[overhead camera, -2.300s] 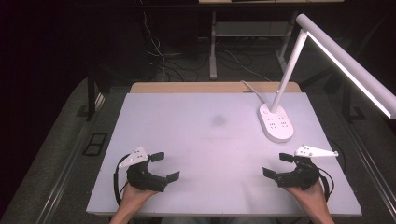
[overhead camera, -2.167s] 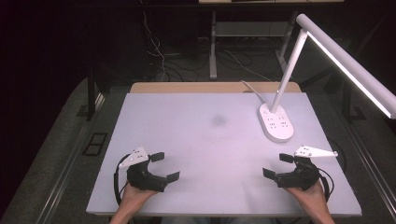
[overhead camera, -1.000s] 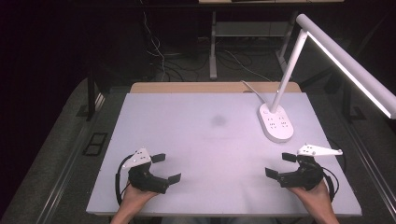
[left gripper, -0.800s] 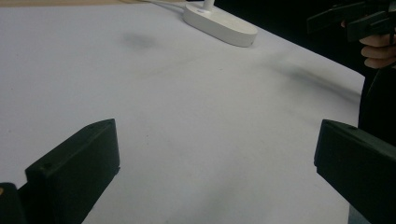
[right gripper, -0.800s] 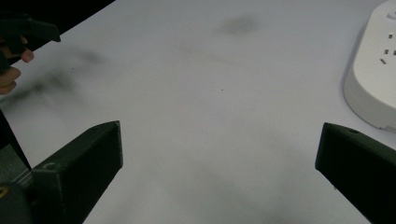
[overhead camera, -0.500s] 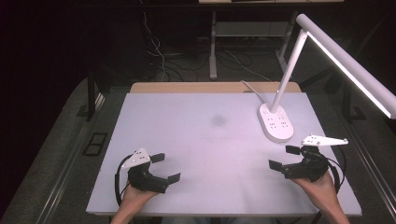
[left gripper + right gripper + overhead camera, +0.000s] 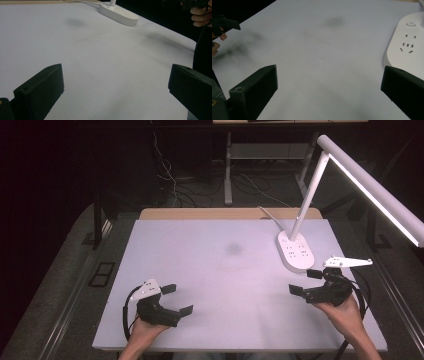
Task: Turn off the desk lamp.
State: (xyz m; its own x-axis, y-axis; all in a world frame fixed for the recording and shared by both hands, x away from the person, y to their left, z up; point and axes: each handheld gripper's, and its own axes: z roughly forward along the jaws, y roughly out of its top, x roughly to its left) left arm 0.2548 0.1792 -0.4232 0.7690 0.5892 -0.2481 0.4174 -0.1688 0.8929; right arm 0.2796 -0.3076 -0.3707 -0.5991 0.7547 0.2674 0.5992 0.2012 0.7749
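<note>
My left gripper (image 7: 176,300) rests low over the white table (image 7: 220,270) near its front left, held by a hand, jaws wide apart with nothing between them. In the left gripper view its two black jaws frame bare table. My right gripper (image 7: 306,282) hovers at the front right, open and empty, close to the lamp base (image 7: 294,251). The right gripper view has that base (image 7: 405,47) just beyond the right jaw, with its power button and sockets facing up.
A white desk lamp stands at the back right; its arm (image 7: 372,187) reaches out over the right edge. A faint dark smudge (image 7: 233,248) marks the table's middle. Cables lie on the dark floor behind. The other hand (image 7: 200,15) appears far off in the left gripper view.
The right gripper has lifted and moved forward toward the lamp base. The left gripper has hardly shifted.
</note>
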